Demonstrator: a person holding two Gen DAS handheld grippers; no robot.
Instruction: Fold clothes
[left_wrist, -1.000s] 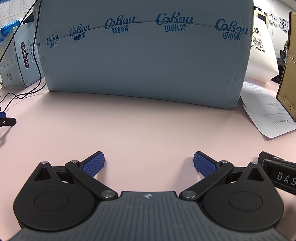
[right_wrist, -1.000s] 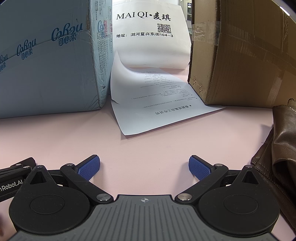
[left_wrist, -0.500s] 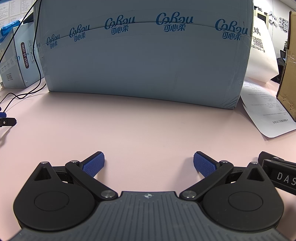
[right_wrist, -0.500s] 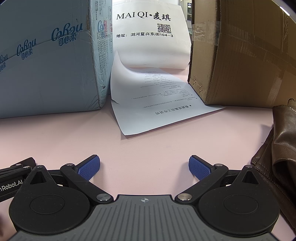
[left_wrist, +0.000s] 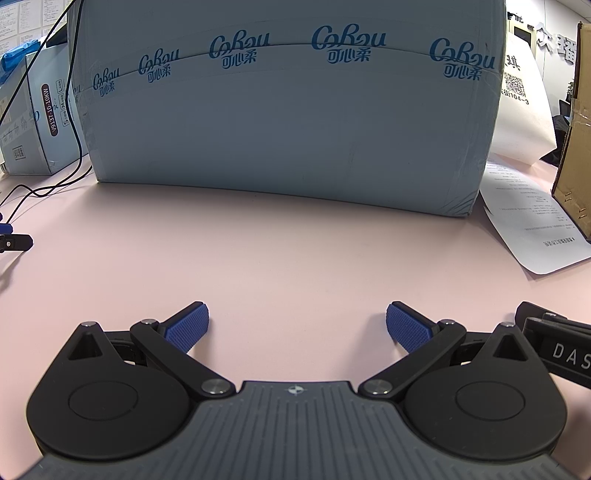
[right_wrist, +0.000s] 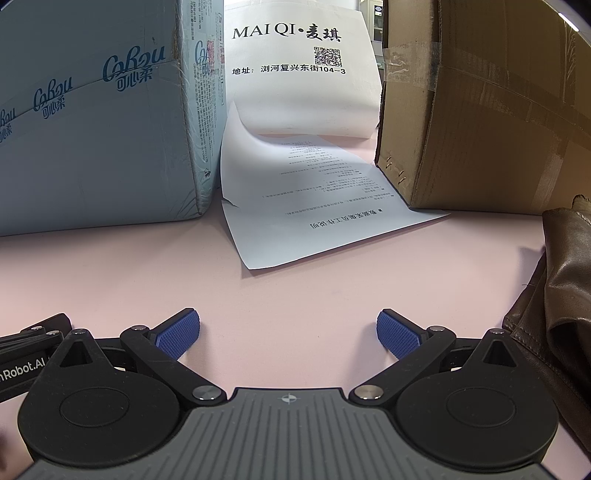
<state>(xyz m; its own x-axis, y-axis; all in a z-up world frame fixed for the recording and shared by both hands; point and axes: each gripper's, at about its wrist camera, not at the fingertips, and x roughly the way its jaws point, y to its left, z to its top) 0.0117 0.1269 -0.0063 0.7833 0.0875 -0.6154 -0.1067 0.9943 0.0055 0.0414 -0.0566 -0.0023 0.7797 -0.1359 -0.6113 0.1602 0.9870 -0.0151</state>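
A dark brown leather garment (right_wrist: 557, 295) lies bunched on the pink table at the right edge of the right wrist view; only part of it shows. My right gripper (right_wrist: 288, 332) is open and empty, low over the table, just left of the garment. My left gripper (left_wrist: 297, 325) is open and empty over bare pink table (left_wrist: 258, 251). The garment is not in the left wrist view. Part of the right gripper's body (left_wrist: 557, 350) shows at the left wrist view's right edge.
A large light-blue carton (left_wrist: 288, 110) stands close ahead, also in the right wrist view (right_wrist: 96, 140). A brown cardboard box (right_wrist: 480, 110) stands at the right. A printed sheet (right_wrist: 314, 206) and white bag (right_wrist: 295, 74) lie between them. Black cables (left_wrist: 40, 184) and small boxes (left_wrist: 33, 118) at left.
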